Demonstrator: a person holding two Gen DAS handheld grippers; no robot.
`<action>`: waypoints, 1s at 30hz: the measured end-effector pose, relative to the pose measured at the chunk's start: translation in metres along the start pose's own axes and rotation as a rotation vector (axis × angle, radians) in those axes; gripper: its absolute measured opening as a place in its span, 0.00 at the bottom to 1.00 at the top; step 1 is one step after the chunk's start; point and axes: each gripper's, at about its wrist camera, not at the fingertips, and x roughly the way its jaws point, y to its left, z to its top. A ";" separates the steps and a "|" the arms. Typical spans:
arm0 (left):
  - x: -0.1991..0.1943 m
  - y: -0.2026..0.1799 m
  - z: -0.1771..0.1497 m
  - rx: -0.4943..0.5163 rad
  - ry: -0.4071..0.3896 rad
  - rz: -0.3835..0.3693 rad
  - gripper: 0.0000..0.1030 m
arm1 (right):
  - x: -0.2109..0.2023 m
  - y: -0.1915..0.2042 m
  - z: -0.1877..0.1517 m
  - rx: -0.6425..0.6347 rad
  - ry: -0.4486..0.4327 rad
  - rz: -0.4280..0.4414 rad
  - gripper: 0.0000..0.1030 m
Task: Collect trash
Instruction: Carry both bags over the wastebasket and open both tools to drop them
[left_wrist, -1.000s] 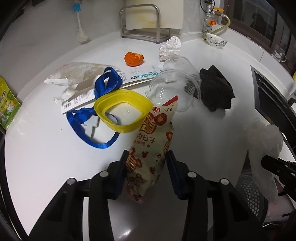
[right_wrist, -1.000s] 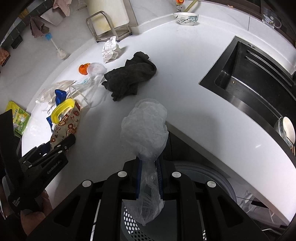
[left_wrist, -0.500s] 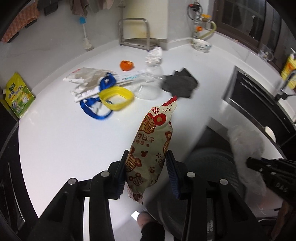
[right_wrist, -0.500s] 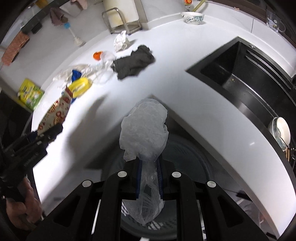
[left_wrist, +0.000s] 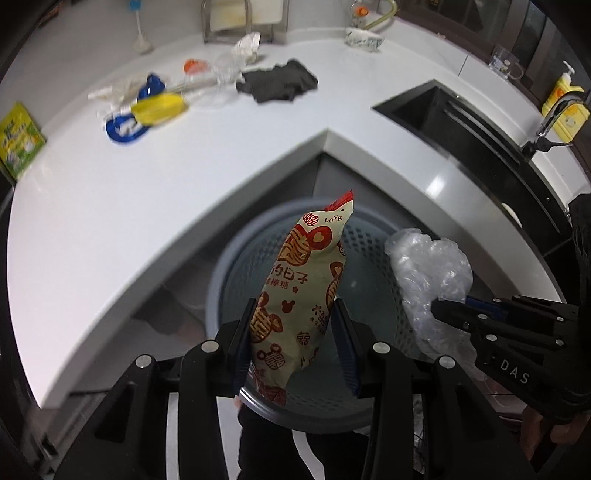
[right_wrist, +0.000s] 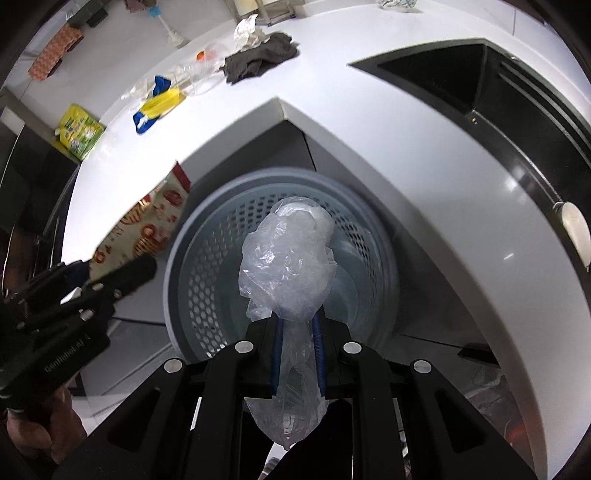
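A grey perforated bin (left_wrist: 373, 258) stood below the white surface (left_wrist: 110, 206). Over it, the left gripper (left_wrist: 295, 325) pinched a cream, red-printed snack wrapper (left_wrist: 303, 280), and the right gripper (right_wrist: 297, 328) squeezed crumpled clear plastic (right_wrist: 288, 254) between nearly closed fingers. Only the left view showed a yellow soap bottle (left_wrist: 563, 107); both grippers pointed steeply down.

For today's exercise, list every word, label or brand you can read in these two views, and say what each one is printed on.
"LOVE": near the top of the snack packet held in the left gripper; red Chinese characters below it.
"DAS": white letters on the right gripper body, left wrist view.
Lettering on the left gripper's body, right wrist view: too blurred to read.
Green packet on the counter: print too small.
Yellow bottle: label unreadable.
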 end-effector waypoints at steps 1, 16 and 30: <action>0.002 -0.002 -0.003 -0.005 0.007 0.007 0.38 | 0.003 0.000 0.000 -0.004 0.004 0.004 0.14; 0.010 -0.003 -0.021 -0.106 0.002 0.061 0.58 | 0.013 -0.003 -0.001 -0.075 -0.005 0.041 0.53; -0.003 -0.011 -0.019 -0.126 -0.028 0.078 0.70 | -0.002 -0.016 0.000 -0.061 -0.026 0.033 0.53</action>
